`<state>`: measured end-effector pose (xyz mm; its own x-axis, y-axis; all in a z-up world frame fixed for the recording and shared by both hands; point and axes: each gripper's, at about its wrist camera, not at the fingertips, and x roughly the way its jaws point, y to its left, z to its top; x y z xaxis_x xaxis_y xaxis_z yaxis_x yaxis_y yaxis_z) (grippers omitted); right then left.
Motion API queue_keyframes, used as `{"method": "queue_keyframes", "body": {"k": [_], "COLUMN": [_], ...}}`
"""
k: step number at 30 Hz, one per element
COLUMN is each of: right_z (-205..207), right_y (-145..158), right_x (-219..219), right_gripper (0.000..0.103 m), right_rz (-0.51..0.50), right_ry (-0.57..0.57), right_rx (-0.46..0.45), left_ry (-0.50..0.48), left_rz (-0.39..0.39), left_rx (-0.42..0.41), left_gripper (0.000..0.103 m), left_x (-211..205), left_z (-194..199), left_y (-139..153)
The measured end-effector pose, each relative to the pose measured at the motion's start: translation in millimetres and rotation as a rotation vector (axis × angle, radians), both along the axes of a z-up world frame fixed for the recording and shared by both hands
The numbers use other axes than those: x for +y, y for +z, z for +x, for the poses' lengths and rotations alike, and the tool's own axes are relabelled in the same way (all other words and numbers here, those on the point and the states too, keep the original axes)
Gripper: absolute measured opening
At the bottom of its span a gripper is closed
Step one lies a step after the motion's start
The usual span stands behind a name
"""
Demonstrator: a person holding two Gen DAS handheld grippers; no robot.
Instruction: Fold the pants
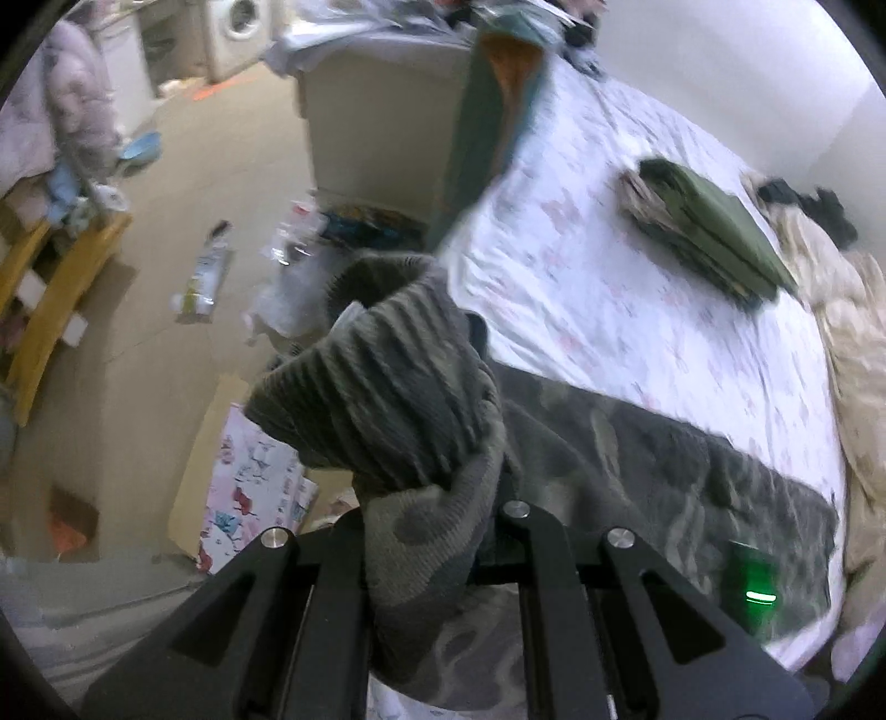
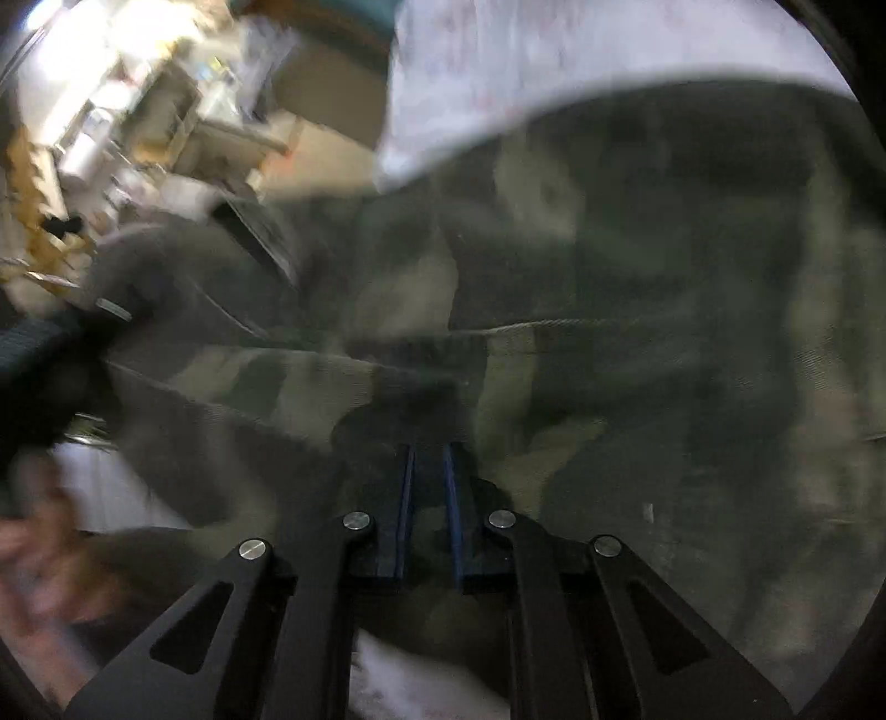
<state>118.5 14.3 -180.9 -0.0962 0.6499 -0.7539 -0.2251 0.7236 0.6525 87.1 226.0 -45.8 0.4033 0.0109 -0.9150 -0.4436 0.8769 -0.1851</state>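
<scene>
The bed (image 1: 637, 288), under a pale sheet with a faint pink print, fills the right of the room, and the camouflage pants (image 1: 637, 471) lie stretched across its near part, reaching from the near left edge toward the right.

Beyond them, toward the far right of the sheet, sits a folded stack of green clothes (image 1: 714, 232), well apart from the pants. A beige blanket (image 1: 847, 332) is bunched along the bed's right side.

A white cabinet (image 1: 376, 122) stands at the far left corner of the bed, with a washing machine (image 1: 238, 33) farther back across the floor, and a flowered box (image 1: 255, 493) on the floor near the bed's left edge.

The left gripper (image 1: 437, 526) is angled steeply down over the bed's near left edge, its jaws pressed together on the ribbed cuff (image 1: 382, 399) of one pant leg; the cuff bunches up above the fingers and hangs free of the sheet.

The right gripper (image 2: 432, 471) also tilts downward, close above the camouflage cloth, which fills most of its heavily blurred view. Its blue-edged fingers (image 2: 455, 487) stand nearly together, with only a narrow slot between them; whether cloth is pinched there, I cannot tell.

A blurred hand (image 2: 39, 559) shows at the near left in the right wrist view.
</scene>
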Motion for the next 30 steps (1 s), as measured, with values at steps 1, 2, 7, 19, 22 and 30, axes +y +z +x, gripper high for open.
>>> {"method": "queue_keyframes", "body": {"k": [1,2,7,19,22,30], "right_z": [1,2,14,13,10,16], "right_y": [-11,-21,-18,87,102,108], "right_x": [3,6,-14,-248,-302,-381], "right_gripper": [0.011,0.007,0.002,0.069,0.069,0.069], "right_rz": [-0.028,-0.062,-0.032,-0.067,-0.064,0.053], "right_ry": [0.006,0.016,0.012,-0.204,-0.357,-0.661], "right_rx": [0.002,0.003,0.057,-0.168,-0.198,-0.183], "left_ry": [-0.024,-0.042,-0.109,-0.280,-0.314,-0.756], "left_rz": [-0.033,-0.048,0.037,0.263,0.317,0.579], "left_rx": [0.015,0.024,-0.020,-0.073,-0.111,-0.016], "left_gripper": [0.007,0.007,0.007,0.007,0.007,0.007], "left_x": [-5,-11,-34,-98,-135,-318], "left_z": [3,4,10,12,13,5], "left_y": [-5,-9,5,20,33,-42]}}
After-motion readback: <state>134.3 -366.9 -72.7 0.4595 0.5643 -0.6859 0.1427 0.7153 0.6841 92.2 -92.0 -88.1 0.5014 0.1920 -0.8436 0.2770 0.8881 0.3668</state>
